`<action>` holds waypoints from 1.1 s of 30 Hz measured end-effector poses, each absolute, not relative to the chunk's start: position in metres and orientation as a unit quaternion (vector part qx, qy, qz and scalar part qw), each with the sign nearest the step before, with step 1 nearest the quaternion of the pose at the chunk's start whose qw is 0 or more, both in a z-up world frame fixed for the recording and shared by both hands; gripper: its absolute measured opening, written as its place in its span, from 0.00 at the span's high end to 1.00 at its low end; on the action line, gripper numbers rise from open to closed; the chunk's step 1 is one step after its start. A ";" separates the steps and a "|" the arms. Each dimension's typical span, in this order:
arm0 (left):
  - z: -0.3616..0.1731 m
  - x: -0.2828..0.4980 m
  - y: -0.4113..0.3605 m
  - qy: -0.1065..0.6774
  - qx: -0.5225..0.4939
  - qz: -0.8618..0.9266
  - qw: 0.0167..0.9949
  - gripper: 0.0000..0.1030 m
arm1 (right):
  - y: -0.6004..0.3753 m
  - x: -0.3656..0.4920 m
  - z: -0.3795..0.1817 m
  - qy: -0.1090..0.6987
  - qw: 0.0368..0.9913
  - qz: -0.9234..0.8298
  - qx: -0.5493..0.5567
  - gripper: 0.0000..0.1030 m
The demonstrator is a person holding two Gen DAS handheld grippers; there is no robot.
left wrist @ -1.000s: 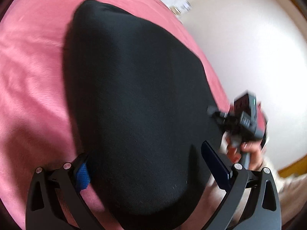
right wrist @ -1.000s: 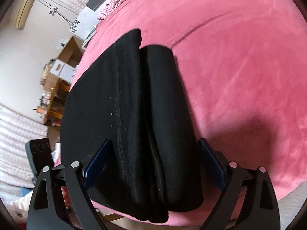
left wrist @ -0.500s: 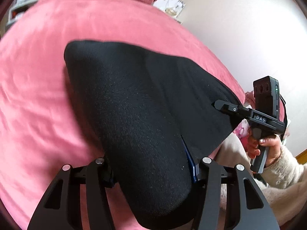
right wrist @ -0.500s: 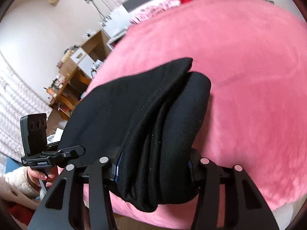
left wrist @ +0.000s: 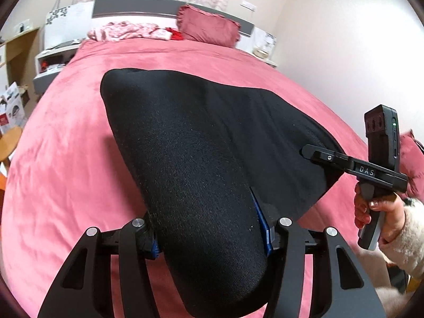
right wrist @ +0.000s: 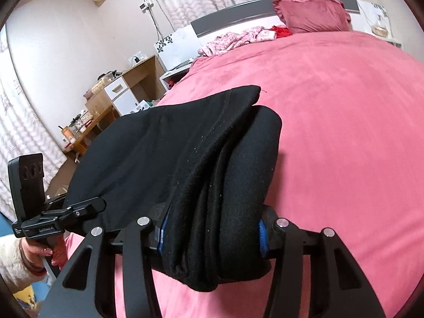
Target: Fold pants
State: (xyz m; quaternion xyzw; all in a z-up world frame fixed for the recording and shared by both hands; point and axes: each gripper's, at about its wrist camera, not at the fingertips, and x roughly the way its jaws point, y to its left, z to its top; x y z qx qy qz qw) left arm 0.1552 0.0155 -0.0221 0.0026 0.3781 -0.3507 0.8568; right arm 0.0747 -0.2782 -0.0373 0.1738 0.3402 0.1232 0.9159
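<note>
The black pants (left wrist: 201,143) are folded into a thick bundle, held up over the pink bed (left wrist: 66,159). My left gripper (left wrist: 210,235) is shut on the bundle's near left end. My right gripper (right wrist: 210,234) is shut on the layered right end of the pants (right wrist: 190,159). The right gripper also shows in the left wrist view (left wrist: 318,156), clamped on the far edge. The left gripper shows in the right wrist view (right wrist: 87,206), at the other edge. The far end of the bundle rests on or near the bed; contact is hidden.
A pink pillow (left wrist: 209,26) and crumpled pink clothes (left wrist: 127,30) lie at the headboard. A wooden desk with clutter (right wrist: 114,98) stands left of the bed. A white wall (left wrist: 344,39) is to the right. A cardboard box (left wrist: 13,106) sits on the floor.
Both grippers closed on the ends of the folded pants and lifted them off the bed. Both cameras tilted up, bringing the headboard and room into view.
</note>
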 end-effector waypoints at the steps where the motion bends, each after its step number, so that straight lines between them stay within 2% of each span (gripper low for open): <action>1: -0.023 0.170 0.014 0.373 0.003 -0.346 0.861 0.48 | -0.278 0.088 -0.039 0.335 0.918 0.122 0.175 0.53; 8: -0.048 0.229 0.003 0.364 0.024 -0.320 0.874 0.48 | -0.285 0.150 -0.075 0.340 0.916 0.095 0.191 0.49; 10: -0.067 0.242 -0.004 0.378 0.046 -0.309 0.871 0.42 | -0.293 0.160 -0.094 0.351 0.908 0.067 0.216 0.33; 11: -0.075 0.245 -0.003 0.379 0.044 -0.304 0.873 0.39 | -0.297 0.160 -0.102 0.355 0.908 0.049 0.219 0.15; 12: -0.080 0.249 0.002 0.373 0.028 -0.306 0.876 0.32 | -0.300 0.160 -0.109 0.359 0.906 0.037 0.222 0.12; 13: -0.086 0.247 0.009 0.366 0.009 -0.303 0.880 0.23 | -0.303 0.157 -0.115 0.353 0.905 0.041 0.233 0.12; 14: -0.090 0.244 0.013 0.365 0.000 -0.294 0.884 0.21 | -0.301 0.154 -0.116 0.348 0.908 0.041 0.229 0.12; 17: -0.089 0.230 0.023 0.367 -0.022 -0.280 0.887 0.20 | -0.300 0.151 -0.108 0.357 0.910 0.032 0.209 0.12; 19: -0.086 0.221 0.028 0.365 -0.018 -0.267 0.892 0.15 | -0.306 0.144 -0.102 0.358 0.908 0.026 0.216 0.12; 23: -0.088 0.202 0.037 0.365 -0.006 -0.266 0.892 0.14 | -0.317 0.123 -0.099 0.353 0.904 -0.006 0.242 0.12; 29: -0.097 0.210 0.039 0.396 -0.040 -0.248 0.883 0.13 | -0.328 0.110 -0.109 0.342 0.886 -0.048 0.310 0.11; 33: -0.091 0.198 0.042 0.399 -0.050 -0.230 0.886 0.13 | -0.316 0.096 -0.093 0.336 0.898 -0.072 0.275 0.11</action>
